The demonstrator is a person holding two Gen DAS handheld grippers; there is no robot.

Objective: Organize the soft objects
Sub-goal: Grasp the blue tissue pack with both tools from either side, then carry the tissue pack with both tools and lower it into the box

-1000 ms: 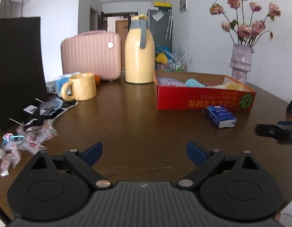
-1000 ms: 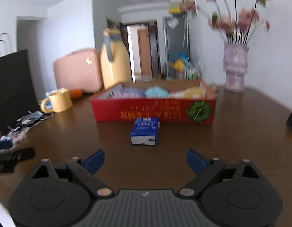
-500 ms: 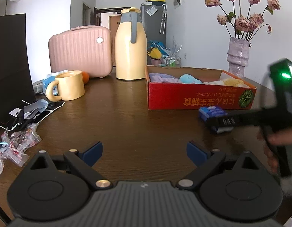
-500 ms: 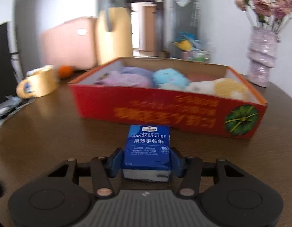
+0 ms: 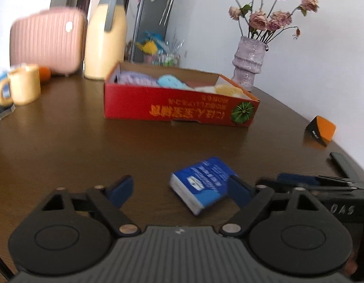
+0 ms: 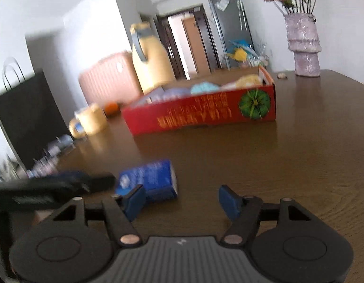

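Lying on the desk [image 5: 64,146], the blue tissue pack [image 5: 202,182] sits free between both grippers — left gripper [image 5: 179,188] and right gripper [image 6: 180,199] fingers spread wide, holding nothing — near the red box [image 5: 177,108].

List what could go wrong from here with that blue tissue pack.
1. The tissue pack lies skewed on the table, outside both open claws, left claw and right claw; a close now may catch only a corner.
2. Both claws crowd the pack and may collide.
3. The red box already holds soft toys, so space looks tight.
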